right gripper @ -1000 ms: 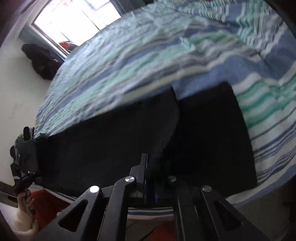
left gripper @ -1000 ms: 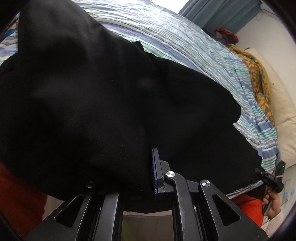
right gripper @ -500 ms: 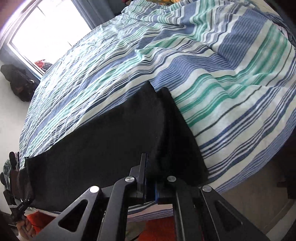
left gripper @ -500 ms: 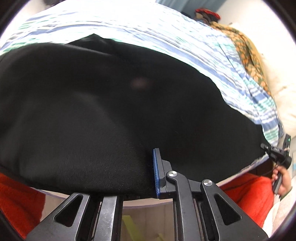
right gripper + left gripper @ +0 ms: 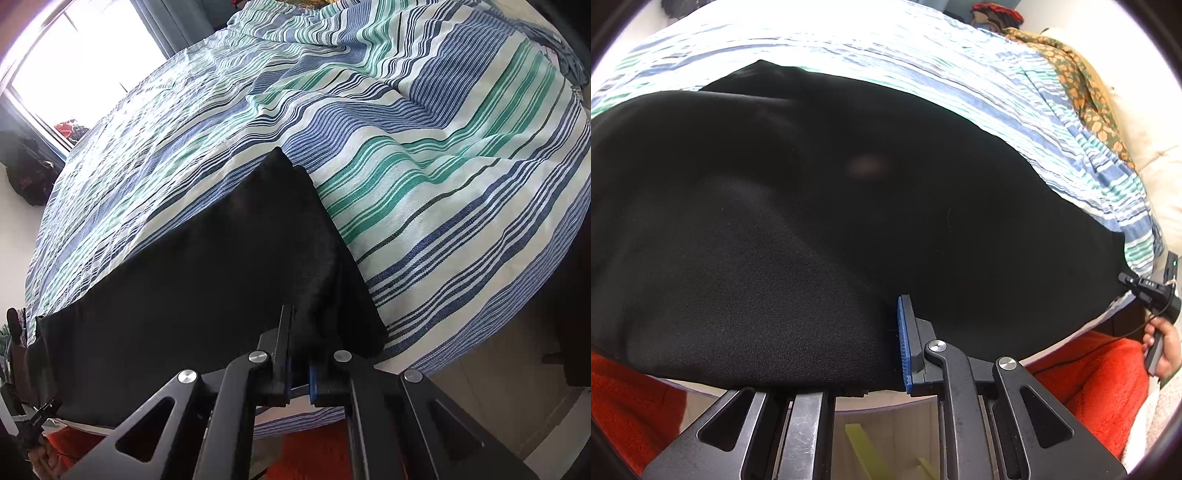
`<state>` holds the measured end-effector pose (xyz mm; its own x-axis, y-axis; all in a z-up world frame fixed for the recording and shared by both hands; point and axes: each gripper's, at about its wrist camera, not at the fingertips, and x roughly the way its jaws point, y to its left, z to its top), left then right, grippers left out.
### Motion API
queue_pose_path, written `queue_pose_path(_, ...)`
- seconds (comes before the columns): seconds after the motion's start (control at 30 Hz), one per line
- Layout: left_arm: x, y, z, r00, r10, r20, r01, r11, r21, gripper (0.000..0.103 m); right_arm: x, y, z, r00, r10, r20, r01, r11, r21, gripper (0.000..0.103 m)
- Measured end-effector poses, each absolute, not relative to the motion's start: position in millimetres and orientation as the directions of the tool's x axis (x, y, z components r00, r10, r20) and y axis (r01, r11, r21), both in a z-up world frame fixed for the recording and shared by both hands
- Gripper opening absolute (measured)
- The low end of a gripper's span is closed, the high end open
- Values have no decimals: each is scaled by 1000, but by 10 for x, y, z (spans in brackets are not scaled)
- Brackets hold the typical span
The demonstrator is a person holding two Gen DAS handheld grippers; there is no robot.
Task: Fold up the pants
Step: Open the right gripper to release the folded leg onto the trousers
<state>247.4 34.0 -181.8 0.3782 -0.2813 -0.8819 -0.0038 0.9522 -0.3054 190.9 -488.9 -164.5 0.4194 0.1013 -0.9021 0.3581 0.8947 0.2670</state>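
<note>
We've got the black pants spread flat along the near edge of the bed, on top of the blue, green and white striped bedsheet. Our left hand-held gripper is clamped on the near hem, with cloth draped over one finger, and the right hand-held gripper is pinched on the pants' corner at the other end. No containers anywhere, and no writing we can actually read.

The black pants lie folded lengthwise along the near edge of the striped bed, flat, narrow end rightmost.
</note>
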Motion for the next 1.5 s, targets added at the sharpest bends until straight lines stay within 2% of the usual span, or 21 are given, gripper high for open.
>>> queue_pose_path(0.3,2385,427,-1843,385,-291,-876,1,949,-315,12,1909,-4796,-1596,445,84,-891,349,900,260,7)
queue_pose_path(0.47,2304,534,-1850,383,-296,-875,7,948,-317,12,1797,-4822,-1524,482,70,-874,364,891,272,23)
queue_pose_path(0.53,2287,545,-1842,382,-295,-876,8,949,-316,12,1730,-4868,-1477,505,53,-861,378,884,276,37)
queue_pose_path(0.63,2276,521,-1813,362,-300,-882,5,947,-320,28,1594,-4933,-1344,557,-15,-830,421,866,268,52)
queue_pose_path(0.7,2213,487,-1748,336,-285,-898,8,954,-300,48,1465,-4971,-1253,596,-64,-801,456,848,271,53)
queue_pose_path(0.77,2069,463,-1631,310,-273,-911,23,960,-280,62,1347,-5015,-1170,628,-108,-770,488,826,282,53)
queue_pose_path(0.8,1961,456,-1559,305,-281,-910,40,958,-283,64,1295,-5037,-1139,642,-125,-757,501,815,290,53)
queue_pose_path(0.97,1492,460,-1183,369,-263,-891,107,965,-240,65,1180,-5071,-1067,671,-153,-726,513,802,305,53)
queue_pose_path(1.03,1552,512,-1025,439,-256,-861,100,966,-237,69,1198,-5059,-1045,681,-148,-717,498,811,306,53)
queue_pose_path(1.07,1626,528,-972,467,-254,-847,99,967,-236,76,1219,-5038,-1030,685,-142,-714,486,819,304,53)
queue_pose_path(1.13,1792,564,-927,530,-223,-818,90,974,-207,78,1281,-4962,-1006,690,-126,-713,460,837,296,53)
queue_pose_path(1.3,2229,615,-1203,550,-138,-824,39,989,-140,79,1425,-4612,-941,701,-103,-706,352,911,217,53)
queue_pose_path(1.5,2289,735,-1748,461,-77,-884,-43,993,-109,79,1582,-4053,-932,698,-78,-712,154,987,43,53)
